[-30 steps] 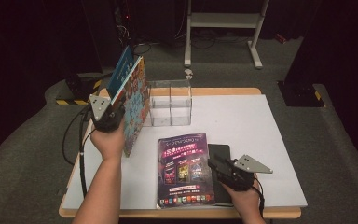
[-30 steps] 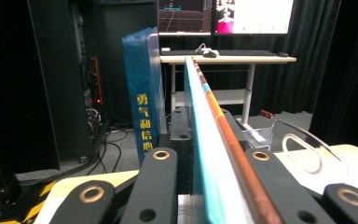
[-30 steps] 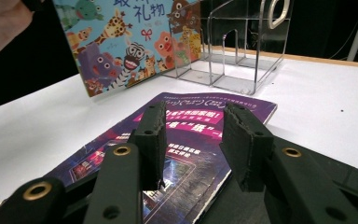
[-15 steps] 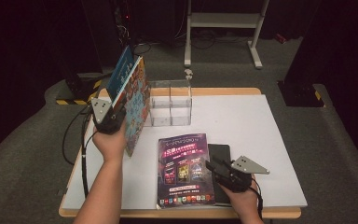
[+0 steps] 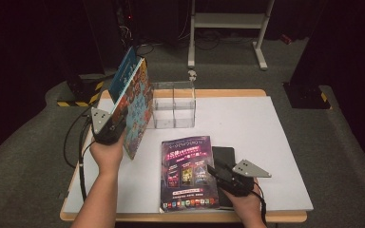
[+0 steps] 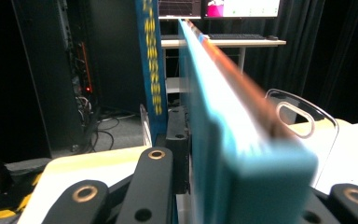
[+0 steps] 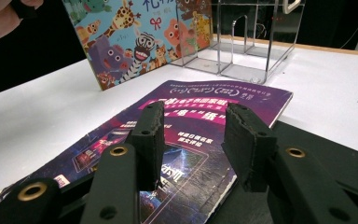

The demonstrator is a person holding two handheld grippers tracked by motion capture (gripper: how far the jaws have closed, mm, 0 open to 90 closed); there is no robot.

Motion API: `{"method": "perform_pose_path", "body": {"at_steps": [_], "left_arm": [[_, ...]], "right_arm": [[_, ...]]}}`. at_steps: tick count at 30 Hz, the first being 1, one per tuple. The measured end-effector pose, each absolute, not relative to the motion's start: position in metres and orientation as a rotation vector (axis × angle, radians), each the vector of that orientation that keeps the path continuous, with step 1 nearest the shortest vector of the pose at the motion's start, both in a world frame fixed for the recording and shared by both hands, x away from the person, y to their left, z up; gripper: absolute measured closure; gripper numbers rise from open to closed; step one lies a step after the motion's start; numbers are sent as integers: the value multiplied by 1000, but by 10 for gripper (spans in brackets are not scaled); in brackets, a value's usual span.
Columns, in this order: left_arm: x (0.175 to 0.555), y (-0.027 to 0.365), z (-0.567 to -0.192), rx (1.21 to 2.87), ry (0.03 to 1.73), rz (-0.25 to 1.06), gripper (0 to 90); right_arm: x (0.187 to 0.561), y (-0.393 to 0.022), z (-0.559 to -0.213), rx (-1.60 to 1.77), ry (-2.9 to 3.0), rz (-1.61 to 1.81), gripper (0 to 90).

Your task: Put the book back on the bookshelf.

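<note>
- Two books are in hand here — the left gripper has its jaws clamped on the lower edge of a children's picture book, holding it up off the table at the left, leaning, its animal cover facing the middle.
- Those jaws have just been easing slightly wider, yet in the left gripper view the book sits tight between them, edge on.
- Behind it stands a second, blue book, close against the first.
- Just beside them, toward the far edge, sits a clear plastic rack with upright dividers.
- A purple magazine lies flat near the person's side of the table, with a black tablet-like slab partly under its right edge.
- Right gripper rests low at the magazine's right edge; in its own view the jaws stand partly apart over the cover with nothing between the pads.
- Table: a white top with a wooden rim, on grey carpet.
- Beyond it the room is dark — black curtains, a white metal stand, a black-and-yellow striped strip on the floor at left.
</note>
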State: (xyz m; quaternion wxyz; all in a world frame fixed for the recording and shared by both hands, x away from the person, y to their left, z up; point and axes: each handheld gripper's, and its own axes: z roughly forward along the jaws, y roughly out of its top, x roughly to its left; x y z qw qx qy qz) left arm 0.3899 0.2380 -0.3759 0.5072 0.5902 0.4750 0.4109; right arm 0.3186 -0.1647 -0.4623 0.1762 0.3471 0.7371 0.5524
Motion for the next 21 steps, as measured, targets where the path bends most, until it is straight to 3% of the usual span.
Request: {"method": "perform_pose_path", "body": {"at_steps": [7,21], "left_arm": [[391,238,-386,1453,1160,957,776],[406,216,-381,1470,1204,1052,803]], "right_arm": [[319,-164,-463,980,2095,1564,577],[319,-167,-461,984,2082,1580,578]]}}
